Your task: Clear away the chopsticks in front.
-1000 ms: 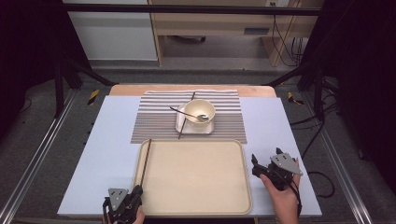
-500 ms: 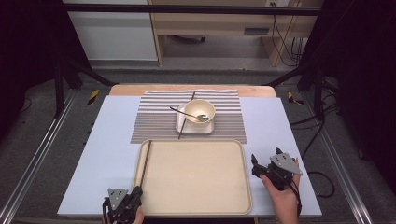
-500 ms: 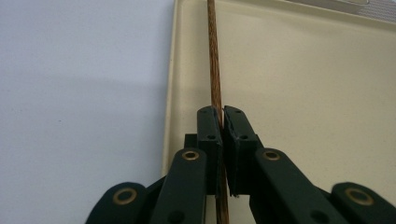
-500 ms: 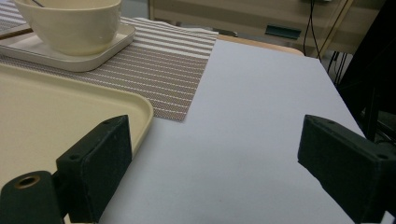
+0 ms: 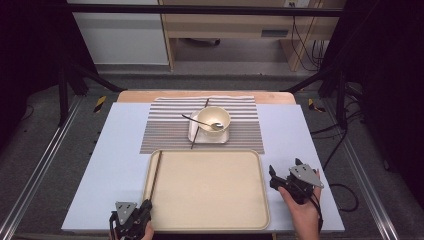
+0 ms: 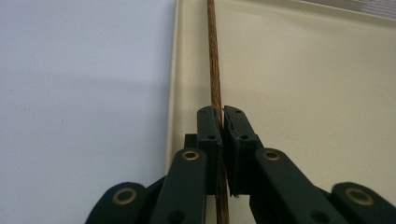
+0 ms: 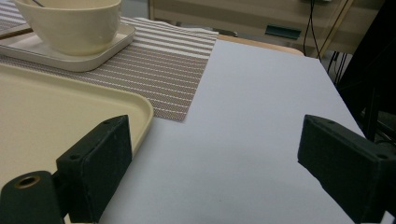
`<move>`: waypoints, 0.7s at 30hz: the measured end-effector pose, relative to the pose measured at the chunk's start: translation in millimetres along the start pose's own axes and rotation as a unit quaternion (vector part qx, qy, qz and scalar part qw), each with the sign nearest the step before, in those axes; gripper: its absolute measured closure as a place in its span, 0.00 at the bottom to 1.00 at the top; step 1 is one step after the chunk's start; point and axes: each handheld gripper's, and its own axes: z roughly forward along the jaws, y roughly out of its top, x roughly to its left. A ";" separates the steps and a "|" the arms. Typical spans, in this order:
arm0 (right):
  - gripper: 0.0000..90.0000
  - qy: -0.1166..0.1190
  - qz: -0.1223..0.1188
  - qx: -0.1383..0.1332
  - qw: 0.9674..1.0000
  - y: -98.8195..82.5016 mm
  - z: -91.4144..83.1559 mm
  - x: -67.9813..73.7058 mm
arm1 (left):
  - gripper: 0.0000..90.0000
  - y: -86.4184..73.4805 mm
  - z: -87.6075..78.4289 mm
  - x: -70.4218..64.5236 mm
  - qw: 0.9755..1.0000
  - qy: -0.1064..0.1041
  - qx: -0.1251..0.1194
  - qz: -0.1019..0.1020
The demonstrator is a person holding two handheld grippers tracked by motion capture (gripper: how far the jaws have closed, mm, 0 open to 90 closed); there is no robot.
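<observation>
Chopstick: thin, round, brown wood with a fine grain [image 6: 214, 60]; it lies along the left inner edge of the tray, low left of centre in the high view.
Tray: smooth cream plastic, a rounded rectangle with a raised rim [image 5: 264, 185].
Mat: woven cloth with brown and white stripes [image 5: 167, 132], above the tray.
Bowl: glossy cream, round [image 5: 214, 118], on a square cream plate [image 5: 192, 134].
Your left gripper [image 6: 222, 122]: jaws nearly together, pinching the chopstick near its end.
Your right gripper [image 7: 212, 161]: jaws spread wide, holding nothing, over the pale blue table [image 7: 261, 112] beside the tray's right rim.
</observation>
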 end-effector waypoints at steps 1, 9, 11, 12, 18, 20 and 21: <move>0.11 0.000 0.000 0.000 1.000 0.0 0.0 0.0 | 0.95 0.0 0.0 0.1 1.000 0.000 -0.001 -0.001; 0.11 0.001 -0.001 0.001 1.000 0.0 0.1 0.2 | 0.94 -1.1 1.1 -0.7 1.000 -0.002 -0.003 0.002; 0.11 0.001 -0.001 0.001 1.000 -0.1 0.1 0.2 | 0.94 -1.1 1.0 -1.7 1.000 -0.002 -0.005 0.003; 0.11 0.001 -0.001 0.001 1.000 -0.1 0.2 0.2 | 0.93 -0.9 0.8 -1.7 1.000 -0.001 -0.006 0.003; 0.11 0.001 0.000 0.000 1.000 0.0 0.1 0.0 | 0.91 1.9 -1.7 -3.0 1.000 -0.002 -0.013 0.003; 0.11 0.001 0.000 0.000 1.000 0.1 0.0 0.1 | 0.89 3.6 -3.0 -3.9 1.000 -0.001 -0.018 0.005; 0.11 0.000 0.000 0.000 1.000 0.1 0.0 0.1 | 0.89 4.7 -3.9 -4.5 1.000 -0.002 -0.020 0.007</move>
